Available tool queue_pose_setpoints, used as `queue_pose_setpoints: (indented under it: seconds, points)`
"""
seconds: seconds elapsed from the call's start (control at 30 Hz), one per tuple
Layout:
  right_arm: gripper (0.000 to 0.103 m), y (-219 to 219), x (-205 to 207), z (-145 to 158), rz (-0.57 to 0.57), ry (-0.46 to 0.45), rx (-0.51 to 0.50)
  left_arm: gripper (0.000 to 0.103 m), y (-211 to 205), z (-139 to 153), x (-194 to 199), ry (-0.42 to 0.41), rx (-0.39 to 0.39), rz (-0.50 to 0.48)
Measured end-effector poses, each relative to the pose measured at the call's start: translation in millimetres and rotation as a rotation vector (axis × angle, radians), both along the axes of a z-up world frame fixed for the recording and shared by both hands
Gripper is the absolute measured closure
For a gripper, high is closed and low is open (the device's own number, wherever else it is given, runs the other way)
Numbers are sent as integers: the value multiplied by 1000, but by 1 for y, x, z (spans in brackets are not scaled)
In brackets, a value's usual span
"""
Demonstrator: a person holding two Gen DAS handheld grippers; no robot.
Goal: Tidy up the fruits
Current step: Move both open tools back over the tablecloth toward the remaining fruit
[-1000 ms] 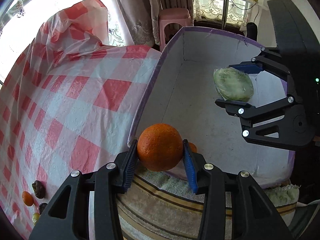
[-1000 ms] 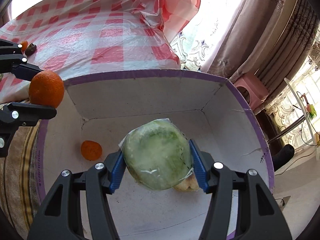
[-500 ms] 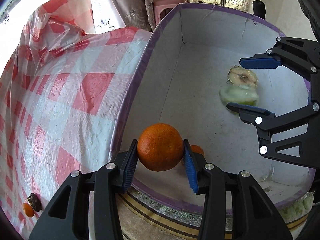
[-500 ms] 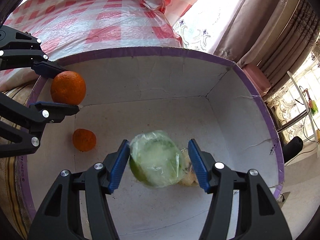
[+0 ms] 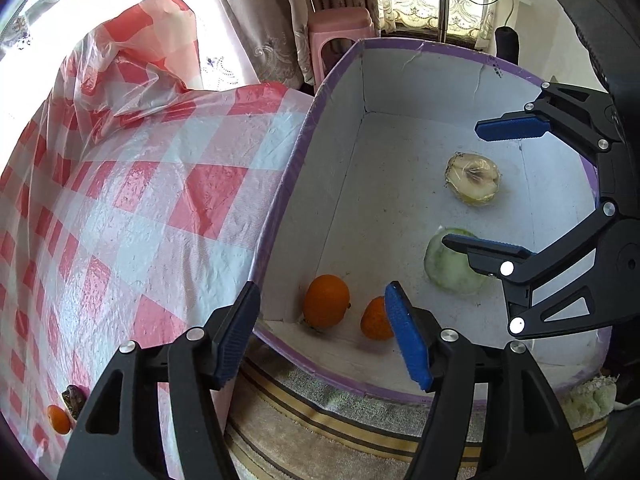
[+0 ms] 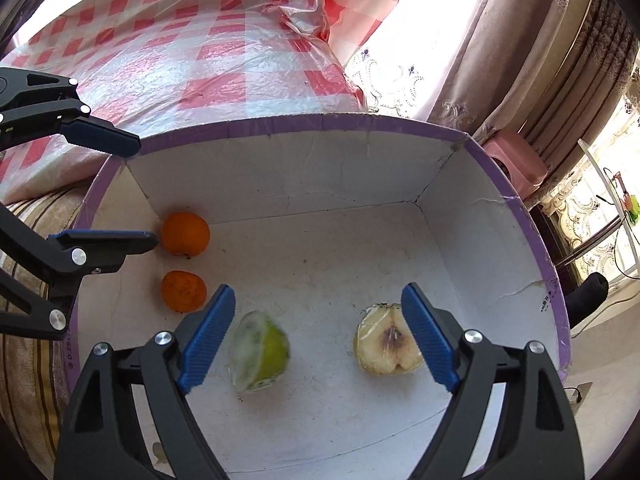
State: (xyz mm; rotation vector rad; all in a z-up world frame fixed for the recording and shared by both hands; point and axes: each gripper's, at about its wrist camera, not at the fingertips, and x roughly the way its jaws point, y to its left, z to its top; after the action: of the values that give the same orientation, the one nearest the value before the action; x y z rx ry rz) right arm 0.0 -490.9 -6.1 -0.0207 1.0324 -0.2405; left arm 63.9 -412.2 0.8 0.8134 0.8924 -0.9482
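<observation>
A white box with a purple rim [image 5: 280,184] [image 6: 320,122] holds the fruit. Two oranges lie in its near-left corner: the larger orange [image 5: 326,306] [image 6: 185,234] and a smaller orange [image 5: 374,318] [image 6: 183,291]. A plastic-wrapped green fruit half [image 6: 260,356] [image 5: 452,268] and a wrapped pale fruit half [image 6: 386,346] [image 5: 474,178] lie on the box floor. My left gripper [image 5: 324,336] [image 6: 120,188] hangs over the box corner, its jaws opening with nothing between them. My right gripper [image 6: 316,338] [image 5: 496,186] is above the two halves, its jaws opening, gripping nothing.
A red-and-white checked plastic cloth [image 5: 132,184] covers the table beside the box; a small orange [image 5: 58,420] and a dark fruit [image 5: 74,396] lie on it. A striped mat [image 5: 320,424] lies under the box. A pink stool [image 5: 340,28] stands behind.
The left gripper let go of the large orange, which now lies in the box corner. The right gripper released the wrapped green half onto the box floor. Both pairs of jaws spread wider.
</observation>
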Motion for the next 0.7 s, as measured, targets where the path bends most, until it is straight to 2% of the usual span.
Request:
queue_pose_setpoints:
  seconds: [0.27, 0.4, 0.57, 0.7]
  points:
    - [10, 10, -2, 32, 22, -108, 20, 37, 43, 44, 16, -35, -107, 71]
    - [10, 16, -3, 46, 36, -170, 54, 32, 79, 64, 21, -43, -173, 124]
    - [10, 36, 3, 54, 75, -218, 102, 30, 133, 74, 22, -57, -217, 197]
    - [10, 65, 13, 55, 134, -229, 114, 30, 180, 75, 26, -55, -257, 297]
